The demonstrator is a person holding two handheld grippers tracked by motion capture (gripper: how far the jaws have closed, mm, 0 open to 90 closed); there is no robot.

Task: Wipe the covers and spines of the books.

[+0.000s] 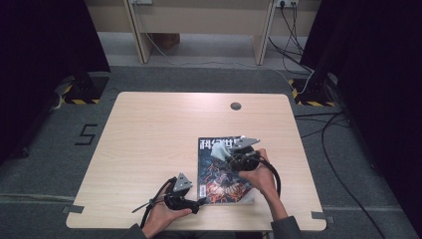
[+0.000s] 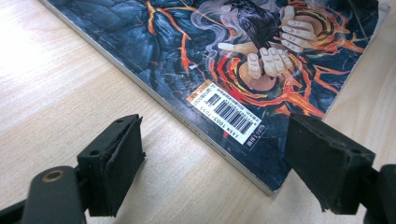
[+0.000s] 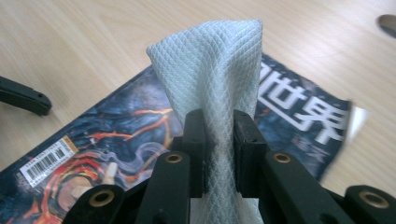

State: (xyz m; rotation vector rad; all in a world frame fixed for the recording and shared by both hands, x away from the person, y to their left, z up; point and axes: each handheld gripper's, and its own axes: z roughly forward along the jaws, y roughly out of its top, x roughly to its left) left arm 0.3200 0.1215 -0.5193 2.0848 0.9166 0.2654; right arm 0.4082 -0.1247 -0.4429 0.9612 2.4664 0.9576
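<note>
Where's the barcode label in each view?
High view: too small to tell; it would be at the magazine's near-left corner, by the left gripper.
Left gripper view: barcode label centre, between the open jaws.
Right gripper view: lower left, left of the cloth.
Shared landmark: the magazine's orange lava cover.

We see a lab-style recording space: a single pale wooden table (image 1: 149, 149) on grey carpet (image 1: 45, 169), black curtains (image 1: 45, 35) at both sides, hazard-striped stand bases (image 1: 79, 94), loose cables (image 1: 338, 149), and a taped number five (image 1: 87, 134) on the floor.
</note>
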